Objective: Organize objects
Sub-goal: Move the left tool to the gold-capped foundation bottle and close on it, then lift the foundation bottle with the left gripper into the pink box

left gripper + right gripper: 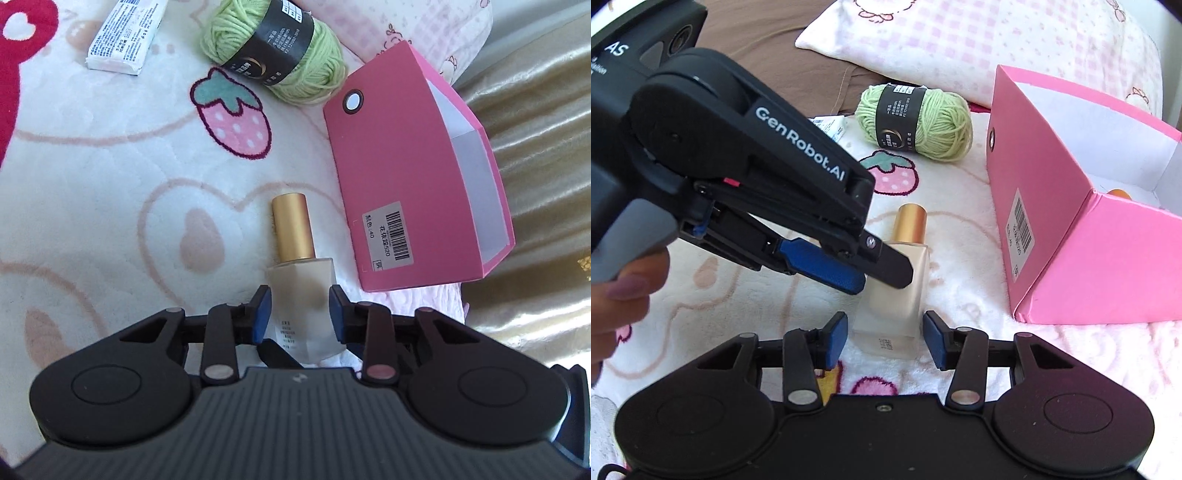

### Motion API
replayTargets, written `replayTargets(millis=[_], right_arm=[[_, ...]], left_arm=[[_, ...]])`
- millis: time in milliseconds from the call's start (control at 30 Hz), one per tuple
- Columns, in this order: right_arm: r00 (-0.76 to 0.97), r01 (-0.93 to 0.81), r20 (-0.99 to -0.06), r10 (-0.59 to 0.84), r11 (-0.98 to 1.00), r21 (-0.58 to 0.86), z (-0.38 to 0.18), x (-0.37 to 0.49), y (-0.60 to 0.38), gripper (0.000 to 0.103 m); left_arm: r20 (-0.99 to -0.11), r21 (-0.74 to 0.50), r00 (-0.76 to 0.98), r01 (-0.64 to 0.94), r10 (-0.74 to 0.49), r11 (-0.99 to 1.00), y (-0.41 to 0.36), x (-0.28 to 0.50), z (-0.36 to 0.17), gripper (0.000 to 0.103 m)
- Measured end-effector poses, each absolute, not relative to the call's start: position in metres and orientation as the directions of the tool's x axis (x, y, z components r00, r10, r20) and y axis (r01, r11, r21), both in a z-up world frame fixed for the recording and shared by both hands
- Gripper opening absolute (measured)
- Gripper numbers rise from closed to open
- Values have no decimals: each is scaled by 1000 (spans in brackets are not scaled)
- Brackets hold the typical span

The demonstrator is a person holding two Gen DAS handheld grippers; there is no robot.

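A frosted glass bottle [299,291] with a gold cap [293,227] lies on the plush strawberry-print blanket [110,184], cap pointing away from both cameras. My left gripper [300,310] straddles the bottle's body, one blue pad close by each side, and the bottle rests on the blanket. In the right wrist view the left gripper [882,280] reaches in from the left over the bottle [894,314]. My right gripper [884,338] is open around the bottle's base, with a gap at each pad. The open pink box [399,177] stands just to the right.
A green yarn ball [273,48] and a white tube [122,37] lie farther back on the blanket. Something gold-orange [1119,192] shows inside the pink box [1052,221]. A checked pillow [960,37] lies behind. A person's hand [613,295] holds the left gripper. Gold fabric [535,147] borders the right.
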State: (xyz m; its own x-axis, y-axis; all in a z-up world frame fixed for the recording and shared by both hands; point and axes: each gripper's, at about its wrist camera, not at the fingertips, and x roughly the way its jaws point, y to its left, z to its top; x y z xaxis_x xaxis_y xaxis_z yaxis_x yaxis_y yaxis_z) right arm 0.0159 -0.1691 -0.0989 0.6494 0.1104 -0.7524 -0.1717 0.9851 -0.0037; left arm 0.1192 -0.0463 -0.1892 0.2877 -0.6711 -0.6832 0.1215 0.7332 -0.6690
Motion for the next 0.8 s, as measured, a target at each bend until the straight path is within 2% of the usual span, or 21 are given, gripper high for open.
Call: replayTargets(millis=[133, 167, 200, 300, 367, 400, 433, 800], right_arm=[[628, -146, -768, 122, 989, 38, -100, 17, -177, 51], [625, -140, -770, 125, 989, 47, -99, 17, -179, 50], [623, -124, -772, 124, 990, 59, -98, 16, -183, 43], [612, -72, -773, 167, 985, 156, -95, 15, -199, 41], [611, -57, -772, 178, 982, 181, -94, 14, -204, 40], [611, -59, -772, 176, 982, 177, -93, 13, -204, 40], [612, -57, -772, 172, 983, 174, -92, 11, -204, 41], [601, -74, -775, 192, 980, 186, -70, -19, -221, 41]], left_arm=[[-679, -675, 298, 107, -671, 730, -48, 117, -194, 42], [-679, -672, 302, 109, -669, 732, -48, 116, -194, 43], [-681, -670, 303, 108, -667, 734, -50, 116, -195, 44], [-683, -666, 306, 110, -663, 738, -52, 114, -195, 47], [-686, -654, 321, 122, -653, 747, -56, 113, -194, 46], [-678, -660, 327, 125, -658, 741, -57, 112, -192, 37], [-676, -666, 329, 110, -659, 738, -58, 111, -191, 35], [-676, -654, 351, 119, -647, 747, -58, 84, -174, 34]])
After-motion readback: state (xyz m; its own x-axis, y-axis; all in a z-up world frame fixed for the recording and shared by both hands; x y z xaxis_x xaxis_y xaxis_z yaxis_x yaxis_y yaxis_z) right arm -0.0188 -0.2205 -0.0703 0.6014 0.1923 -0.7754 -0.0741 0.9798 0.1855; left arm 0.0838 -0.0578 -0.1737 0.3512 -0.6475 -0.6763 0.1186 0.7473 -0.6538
